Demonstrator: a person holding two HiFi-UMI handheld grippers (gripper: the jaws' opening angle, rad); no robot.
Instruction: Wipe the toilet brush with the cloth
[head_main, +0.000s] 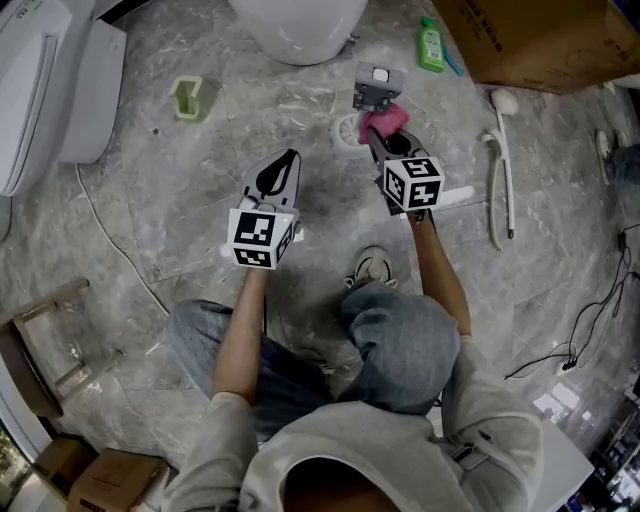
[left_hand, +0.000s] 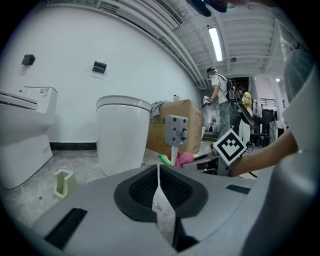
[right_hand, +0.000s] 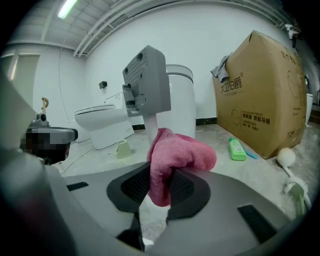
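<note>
Toilet (head_main: 300, 30) at 12 o'clock, cardboard box (head_main: 540, 40) at 1–2; neither matters here. The toilet brush (right_hand: 151, 122) is, as I read it, the upright white handle with a grey block on top, standing in its round white holder (head_main: 345, 133) at about 12–1, just ahead of your right gripper (head_main: 380, 140). There's also a long white tool (head_main: 498, 101) lying on the floor at 3; ignore it unless that's the one you mean.

Your right gripper's fingers are clamped on the pink cloth (right_hand: 175, 160); the cloth bulges past the tips and looks to be touching the handle just under the block. Your left gripper (head_main: 285, 170) is at 9 of the right one, well apart from the brush; fingers pressed together, only a thin white sliver between the pads, can't tell what.

Step in hand: wiping pass on the handle, likely early. Next: run the cloth down the handle with light side pressure; the holder may tip, so steady the block with your left.
</note>
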